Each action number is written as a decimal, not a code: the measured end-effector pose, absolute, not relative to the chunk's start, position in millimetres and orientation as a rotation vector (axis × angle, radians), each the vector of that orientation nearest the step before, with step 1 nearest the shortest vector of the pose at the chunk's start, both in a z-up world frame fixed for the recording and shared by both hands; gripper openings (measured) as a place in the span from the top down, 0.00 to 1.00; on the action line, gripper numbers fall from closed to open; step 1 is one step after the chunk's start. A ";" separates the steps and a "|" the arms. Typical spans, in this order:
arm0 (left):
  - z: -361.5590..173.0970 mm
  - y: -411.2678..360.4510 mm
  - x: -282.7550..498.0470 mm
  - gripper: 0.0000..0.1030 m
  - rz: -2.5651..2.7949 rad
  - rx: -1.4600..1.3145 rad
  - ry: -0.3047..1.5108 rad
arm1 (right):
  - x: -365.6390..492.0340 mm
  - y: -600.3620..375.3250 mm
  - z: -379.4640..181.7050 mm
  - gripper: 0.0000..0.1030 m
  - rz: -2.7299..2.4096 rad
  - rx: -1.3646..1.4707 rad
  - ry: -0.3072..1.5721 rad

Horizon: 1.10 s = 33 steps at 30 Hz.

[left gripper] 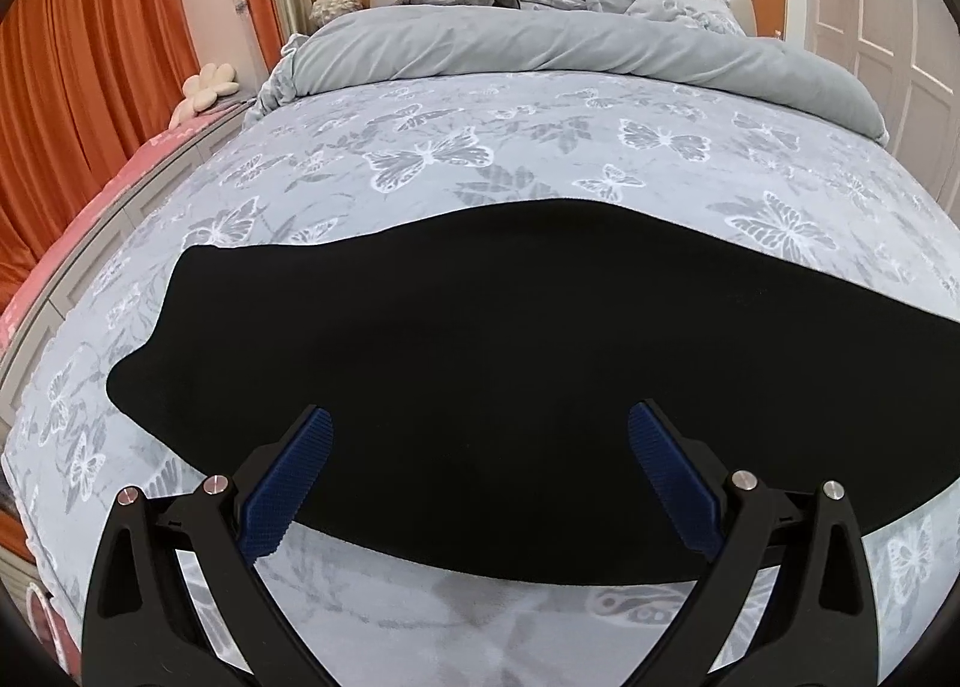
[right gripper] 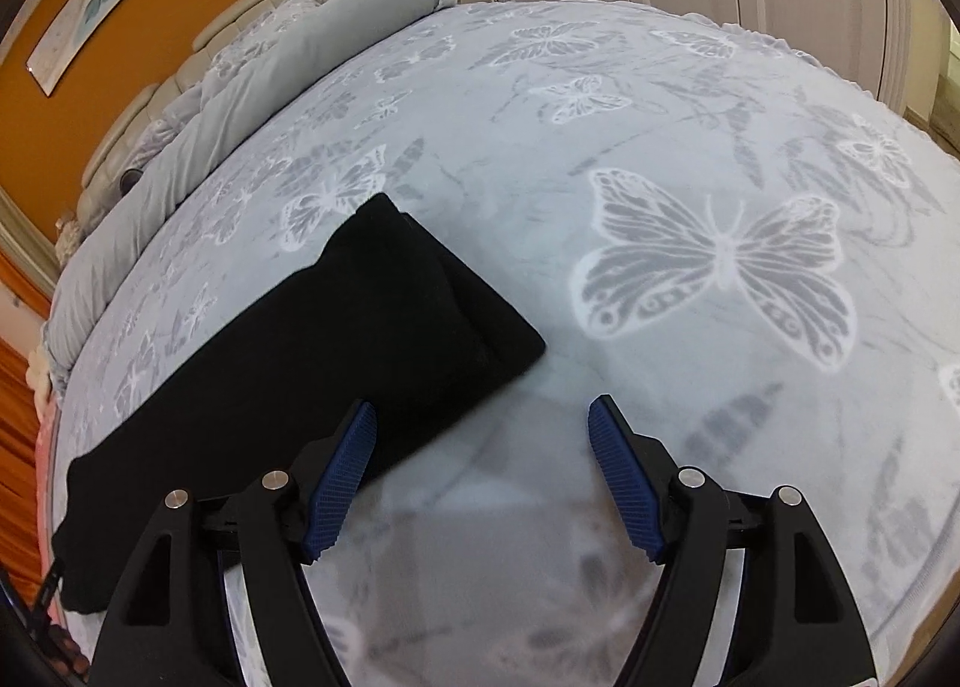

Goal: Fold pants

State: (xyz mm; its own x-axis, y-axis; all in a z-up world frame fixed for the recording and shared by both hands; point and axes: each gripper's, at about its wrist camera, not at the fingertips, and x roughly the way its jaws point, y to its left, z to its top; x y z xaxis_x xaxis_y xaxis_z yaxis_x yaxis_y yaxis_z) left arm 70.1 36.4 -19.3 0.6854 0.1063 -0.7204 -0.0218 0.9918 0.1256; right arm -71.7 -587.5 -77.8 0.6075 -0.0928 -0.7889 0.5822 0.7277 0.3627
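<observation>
The black pants (left gripper: 480, 375) lie flat on the bed's butterfly-patterned cover (left gripper: 540, 147), stretched from left to right across its near part, already doubled into one long dark band.

In the left wrist view, the left gripper (left gripper: 480, 423) hangs over the near edge of the pants with its jaws spread wide. Its blue ribbed pads (left gripper: 288, 489) stand well apart and nothing is clamped between them; the dark cloth fills the gap behind them, and whether the tips touch it cannot be told.

In the right wrist view, the right gripper (right gripper: 483, 417) stands at the end of the pants (right gripper: 336, 339), where the cloth ends in a squared-off corner on the cover (right gripper: 720, 117). Its jaws are wide apart and hold nothing. The left pad (right gripper: 342, 477) overlaps the near edge of the black cloth; the right pad is over bare cover, beside a large printed butterfly (right gripper: 720, 261). Contact with the cloth cannot be judged.
</observation>
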 end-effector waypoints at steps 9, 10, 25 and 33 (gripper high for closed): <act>-21.2 35.3 71.9 0.06 0.066 0.104 0.820 | -43.8 -590.1 -76.9 0.49 -0.363 0.742 0.806; -20.8 35.9 72.5 0.06 0.063 0.099 0.821 | -42.6 -587.6 -74.4 0.46 -0.380 0.742 0.817; -17.1 42.0 72.2 0.06 0.056 0.071 0.819 | -56.7 -565.7 -42.1 0.33 -0.462 0.566 0.785; -26.0 31.2 72.5 0.06 0.055 0.133 0.816 | -51.5 -566.5 -27.6 0.95 -0.519 0.415 0.741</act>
